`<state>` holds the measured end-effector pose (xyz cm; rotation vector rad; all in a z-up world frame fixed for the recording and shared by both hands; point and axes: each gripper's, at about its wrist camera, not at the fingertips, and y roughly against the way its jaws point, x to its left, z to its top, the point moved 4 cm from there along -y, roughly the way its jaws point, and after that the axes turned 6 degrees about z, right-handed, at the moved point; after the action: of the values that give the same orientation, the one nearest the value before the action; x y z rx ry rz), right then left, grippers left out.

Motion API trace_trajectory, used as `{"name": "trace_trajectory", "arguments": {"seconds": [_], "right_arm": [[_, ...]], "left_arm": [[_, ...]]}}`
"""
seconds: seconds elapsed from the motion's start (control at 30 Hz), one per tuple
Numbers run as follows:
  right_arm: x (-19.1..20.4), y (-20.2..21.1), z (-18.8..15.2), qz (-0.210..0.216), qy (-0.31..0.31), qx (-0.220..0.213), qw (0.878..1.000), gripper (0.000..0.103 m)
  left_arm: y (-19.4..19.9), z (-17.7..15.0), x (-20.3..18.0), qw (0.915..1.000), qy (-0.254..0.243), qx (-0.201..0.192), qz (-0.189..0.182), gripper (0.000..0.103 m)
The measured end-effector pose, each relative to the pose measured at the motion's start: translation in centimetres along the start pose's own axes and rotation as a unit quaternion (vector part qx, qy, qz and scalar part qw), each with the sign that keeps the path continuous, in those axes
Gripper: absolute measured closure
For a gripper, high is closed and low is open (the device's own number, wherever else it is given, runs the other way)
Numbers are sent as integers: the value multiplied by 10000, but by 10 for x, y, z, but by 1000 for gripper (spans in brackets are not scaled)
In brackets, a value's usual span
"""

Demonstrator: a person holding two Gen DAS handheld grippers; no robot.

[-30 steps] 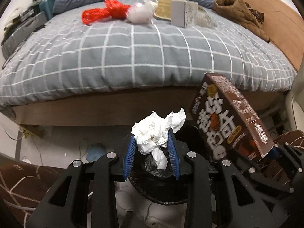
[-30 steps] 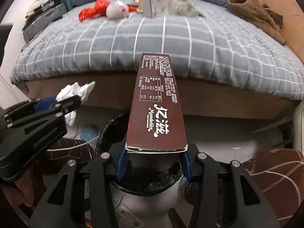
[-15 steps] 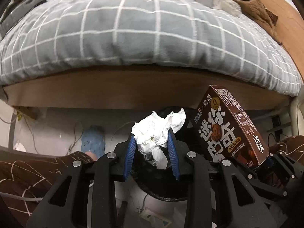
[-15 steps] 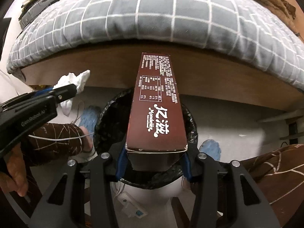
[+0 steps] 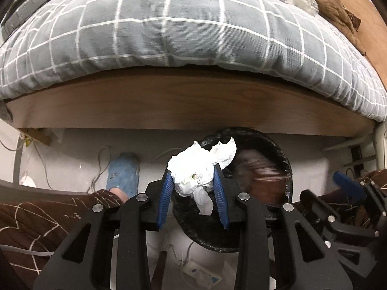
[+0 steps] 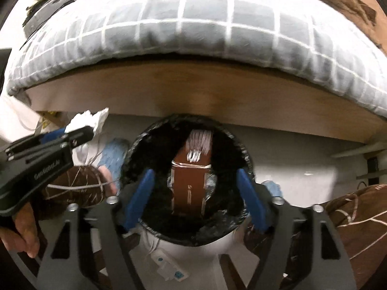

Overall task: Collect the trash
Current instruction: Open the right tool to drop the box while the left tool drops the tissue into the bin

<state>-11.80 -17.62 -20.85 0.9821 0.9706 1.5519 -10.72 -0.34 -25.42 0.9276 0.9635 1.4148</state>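
A crumpled white tissue [image 5: 200,162] is pinched in my left gripper [image 5: 193,176], which is shut on it just above the left rim of the black-lined trash bin [image 5: 283,159]. In the right wrist view my right gripper [image 6: 195,174] hangs over the bin [image 6: 135,154], its jaws opening. The brown cookie box [image 6: 191,183] is blurred between the blue pads [image 6: 141,193] without touching them, dropping into the bin. That box [image 5: 263,183] shows as a brown smear in the left wrist view. The left gripper [image 6: 72,135] and tissue [image 6: 89,120] appear at the left.
A bed with a grey checked duvet [image 5: 183,31] and wooden frame [image 5: 193,106] stands right behind the bin. A blue slipper [image 5: 123,176], cables and a white power strip [image 5: 203,273] lie on the floor. The person's brown patterned trouser legs [image 5: 36,217] flank the bin.
My right gripper has opened and let go of the box, which has fallen into the bin. Both grippers have sunk toward the bin. The left still holds the tissue.
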Motion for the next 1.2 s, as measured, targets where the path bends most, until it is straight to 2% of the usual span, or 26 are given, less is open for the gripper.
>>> {"name": "trace_trajectory", "arguments": {"seconds": [0.13,0.27,0.53,0.73,0.8,1.03,1.2], "right_arm": [[-19,17,7,-289,52,-301,9991,14],[-41,30,10,-493,1,-449,9978,9],[-82,48,2,-730,-467,-640,9942,8],[-94,40,-1,-695,-702,-612,9932,8],[-96,39,-1,-671,-737,-594,9932,8],[-94,33,1,-627,-719,-540,9940,8],[-90,30,1,-647,-691,-528,9941,8]], "left_arm": [[4,0,-19,9999,-140,-4,-89,71],[2,-1,-40,9994,-272,46,-187,71],[-3,-1,-88,9973,-646,160,-309,70],[-13,-4,-103,9959,-808,277,-296,70],[-19,-6,-103,9958,-814,314,-267,65],[-27,-6,-94,9968,-729,331,-74,38],[-27,-5,-88,9975,-637,285,-103,24]]}}
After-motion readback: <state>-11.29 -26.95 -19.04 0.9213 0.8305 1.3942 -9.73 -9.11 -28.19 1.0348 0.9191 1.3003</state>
